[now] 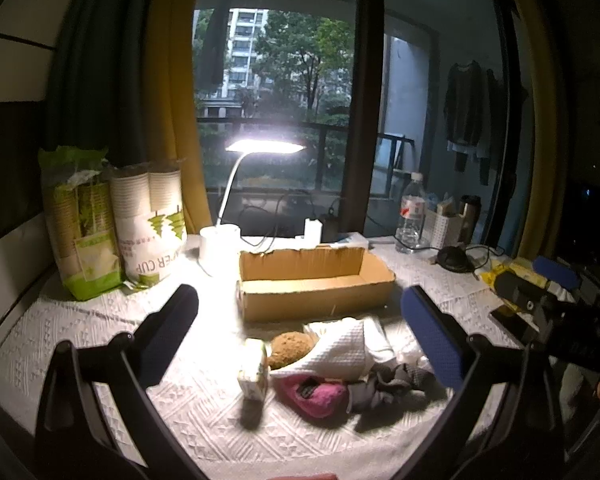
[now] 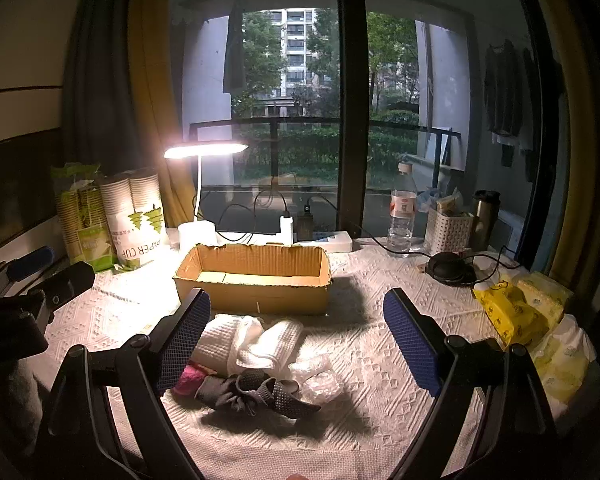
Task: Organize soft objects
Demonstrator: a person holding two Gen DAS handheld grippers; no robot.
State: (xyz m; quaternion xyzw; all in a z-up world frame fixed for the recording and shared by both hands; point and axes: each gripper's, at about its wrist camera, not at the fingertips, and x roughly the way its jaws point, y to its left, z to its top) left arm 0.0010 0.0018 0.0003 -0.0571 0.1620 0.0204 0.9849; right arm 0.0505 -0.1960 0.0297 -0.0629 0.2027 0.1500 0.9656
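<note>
An open cardboard box point(image 1: 316, 280) point(image 2: 256, 280) stands empty at mid-table. In front of it lies a heap of soft things: a white waffle cloth point(image 1: 340, 352) point(image 2: 256, 340), a brown sponge point(image 1: 290, 346), a pink sock point(image 1: 316, 394) point(image 2: 188, 378), a dark grey sock point(image 1: 384, 386) point(image 2: 256, 394), a small tissue pack point(image 1: 254, 374) and crumpled clear plastic point(image 2: 316, 376). My left gripper point(image 1: 300, 340) is open, hovering over the heap. My right gripper point(image 2: 296, 344) is open above the heap, holding nothing.
A lit desk lamp point(image 1: 260, 148) point(image 2: 204, 150) stands behind the box. Paper cup packs point(image 1: 116, 228) point(image 2: 112, 220) stand at the left. A water bottle point(image 2: 402, 212), white basket point(image 2: 448, 230), flask point(image 2: 486, 216) and yellow tissue packs point(image 2: 528, 312) sit at the right.
</note>
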